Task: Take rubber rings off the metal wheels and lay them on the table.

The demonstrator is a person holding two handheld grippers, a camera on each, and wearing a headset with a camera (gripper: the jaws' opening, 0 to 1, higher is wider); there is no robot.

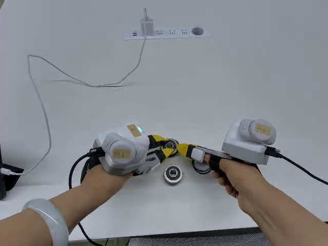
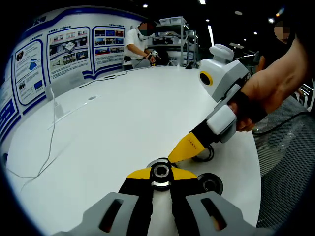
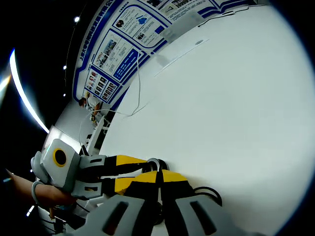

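Note:
My left gripper (image 1: pixel 167 145) (image 2: pixel 161 175) is shut on a small metal wheel (image 2: pixel 161 170), held just above the white table (image 1: pixel 215 87). My right gripper (image 1: pixel 181 148) (image 3: pixel 158 174) comes in from the opposite side. Its yellow tips are shut on the black rubber ring at that wheel's rim (image 3: pixel 153 162). A second metal wheel (image 1: pixel 173 174) (image 2: pixel 210 183) lies flat on the table below the jaws. A loose black rubber ring (image 1: pixel 201 168) (image 2: pixel 204 155) (image 3: pixel 209 193) lies on the table under the right gripper.
A white power strip (image 1: pixel 166 33) with a plugged charger sits at the far side, its white cable (image 1: pixel 41 102) looping down the left. A dark object (image 1: pixel 5 177) is at the left edge. The table's front edge (image 1: pixel 169 233) runs just under my forearms.

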